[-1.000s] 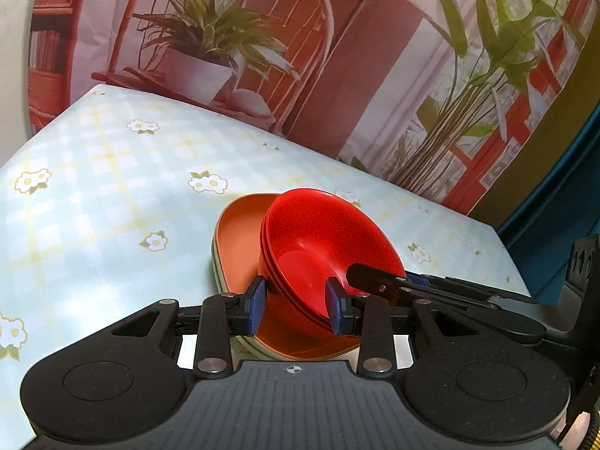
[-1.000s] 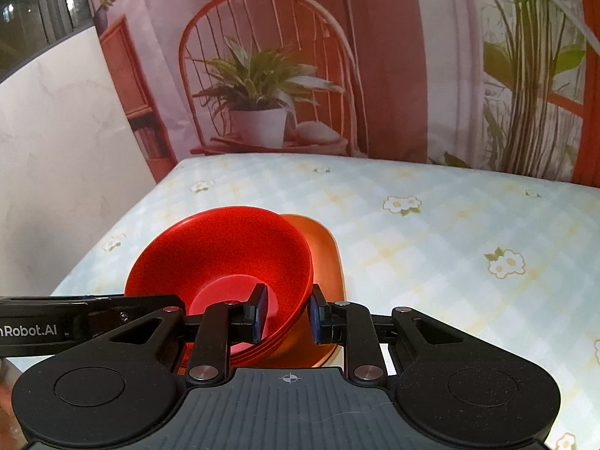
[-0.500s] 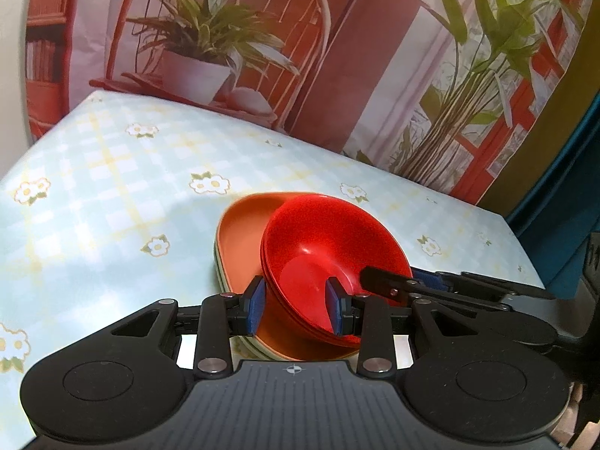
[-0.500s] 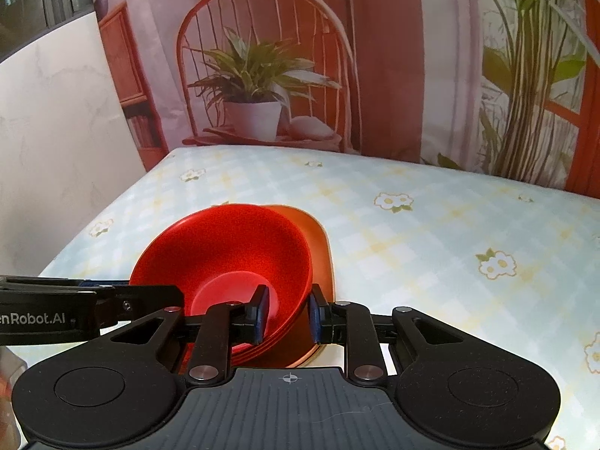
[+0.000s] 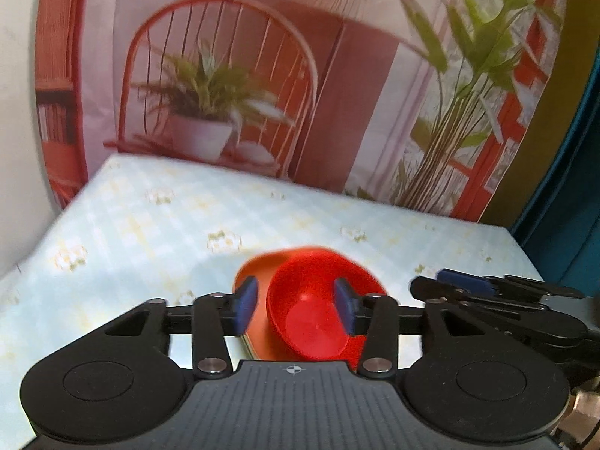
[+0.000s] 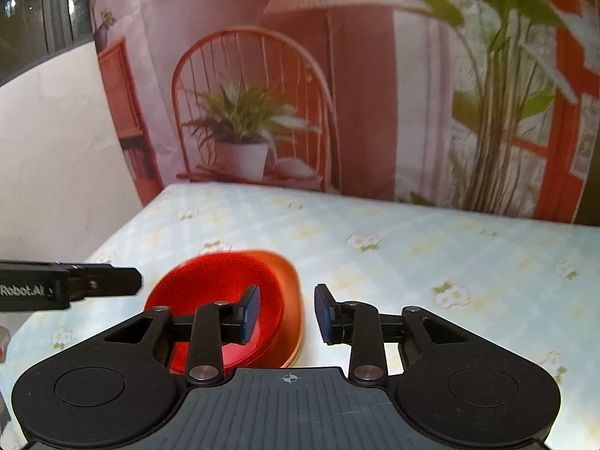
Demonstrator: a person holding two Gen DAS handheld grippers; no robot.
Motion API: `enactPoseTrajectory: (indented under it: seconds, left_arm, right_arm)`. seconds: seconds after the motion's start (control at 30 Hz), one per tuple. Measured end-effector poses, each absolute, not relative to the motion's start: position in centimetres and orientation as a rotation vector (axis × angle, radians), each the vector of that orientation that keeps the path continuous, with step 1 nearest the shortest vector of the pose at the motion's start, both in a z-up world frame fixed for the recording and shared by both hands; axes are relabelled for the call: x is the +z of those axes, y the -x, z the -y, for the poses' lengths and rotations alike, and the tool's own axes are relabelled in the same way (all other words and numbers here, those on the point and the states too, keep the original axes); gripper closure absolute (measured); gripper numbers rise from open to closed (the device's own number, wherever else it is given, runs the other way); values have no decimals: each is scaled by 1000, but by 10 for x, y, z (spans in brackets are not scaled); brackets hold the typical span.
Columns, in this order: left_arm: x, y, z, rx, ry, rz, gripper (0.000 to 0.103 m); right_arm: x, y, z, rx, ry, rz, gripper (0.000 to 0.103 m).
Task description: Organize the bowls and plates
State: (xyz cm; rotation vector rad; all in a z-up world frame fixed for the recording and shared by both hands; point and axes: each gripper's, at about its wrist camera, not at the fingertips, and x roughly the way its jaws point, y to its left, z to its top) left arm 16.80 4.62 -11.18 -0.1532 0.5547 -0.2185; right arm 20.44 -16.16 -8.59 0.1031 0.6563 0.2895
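Observation:
A stack of red bowls (image 5: 311, 307) sits in an orange plate (image 5: 255, 268) on the table. My left gripper (image 5: 295, 302) hovers above and behind the stack. Its jaws are opening, and the blue pads stand clear of the bowl rim. From the other side, the red bowls (image 6: 210, 281) and the orange plate (image 6: 290, 292) lie below my right gripper (image 6: 288, 309). Its jaws are opening too, with nothing pressed between the pads. Each view shows the other gripper at its edge: the right gripper (image 5: 461, 285) and the left gripper (image 6: 112, 281).
The table wears a pale checked cloth with small flowers (image 6: 431, 255). A printed backdrop of a chair and potted plant (image 5: 202, 112) hangs along the far edge. A white wall (image 6: 56, 150) borders the left side, and a teal curtain (image 5: 577, 187) the right.
Both grippers have let go of the bowl stack's rim, widened their jaws, and lifted up and back. The stack stays on the plate and looks smaller and lower.

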Motion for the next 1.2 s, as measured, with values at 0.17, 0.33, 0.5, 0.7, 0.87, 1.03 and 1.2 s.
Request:
enactPoseTrajectory:
  seconds: [0.17,0.33,0.5,0.7,0.87,1.03,1.2]
  left_arm:
    - [-77,-152,-39,-224,101,-475,34]
    - [-44,-130,-31,-229,76,-384,19]
    - [-11,-106,-20,-222,38,-307,5]
    - [22,-71,-3,-165,-54,-215,0]
    - [39,-47,5,-115,-63,-169,0]
    - [50,-30,6,-120,-52,-149,0]
    - [56,-18,7,-133,-36,-141,0]
  right_arm:
    - [-57,-187,181,264,-100,-604,58]
    - [-28,-169,200,231,-94,-560,40]
    - [5,-147,214,177,-76,-505,17]
    - [45,-121,227,135,-66,-427,0]
    - [71,-100,236,106,-94,-387,0]
    - [91,-81,239,73,-91,-365,0]
    - [104,-65,237,31,-39,-336,0]
